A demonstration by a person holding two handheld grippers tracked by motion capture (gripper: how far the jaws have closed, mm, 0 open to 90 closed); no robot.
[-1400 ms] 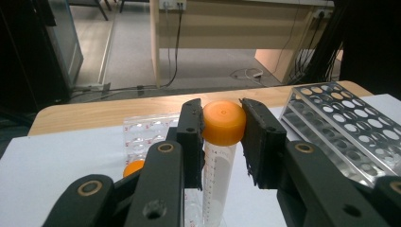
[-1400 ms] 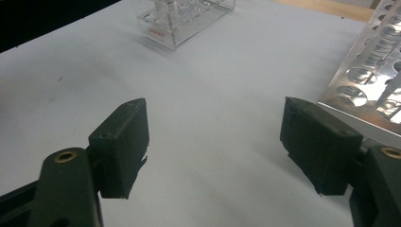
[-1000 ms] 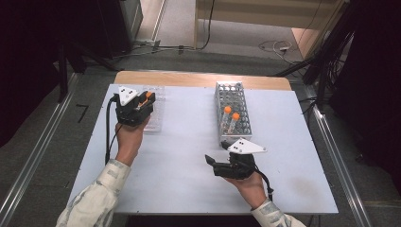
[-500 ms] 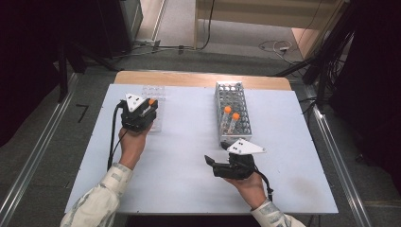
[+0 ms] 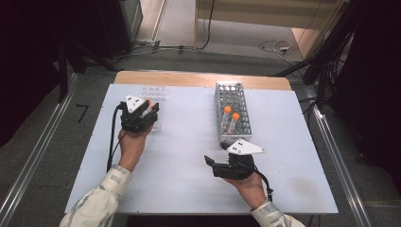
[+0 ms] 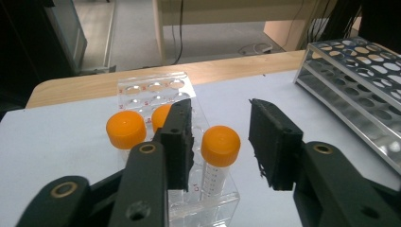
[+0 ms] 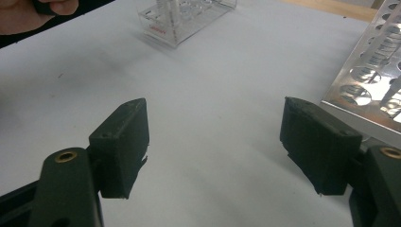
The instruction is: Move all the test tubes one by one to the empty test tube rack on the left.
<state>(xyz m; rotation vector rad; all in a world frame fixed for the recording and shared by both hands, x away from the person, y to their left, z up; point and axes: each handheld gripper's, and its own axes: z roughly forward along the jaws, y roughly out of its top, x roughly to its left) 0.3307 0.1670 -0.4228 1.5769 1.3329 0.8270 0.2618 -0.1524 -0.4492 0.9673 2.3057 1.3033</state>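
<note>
Seen from the high view, the left tool [image 5: 150,109] sits over a clear plastic rack [image 5: 154,92] at the far left of the white counter [image 5: 184,165], while the right tool [image 5: 208,161] rests low near the front edge, just short of a metal tube rack [image 5: 231,100] holding two orange-capped tubes [image 5: 227,118].

In the left gripper view, the left tool [image 6: 222,142] has just been opening: its jaws stand apart on either side of an orange-capped tube [image 6: 216,158] that stands upright in the clear plastic rack [image 6: 156,90], the left pad close beside the cap, the right pad clear of it. Two more orange caps [image 6: 125,129] show behind. Red markings on the rack and print on the tube are too small to read.

In the right gripper view, the right tool [image 7: 215,123] is wide apart over bare counter [image 7: 213,71], holding nothing.
</note>
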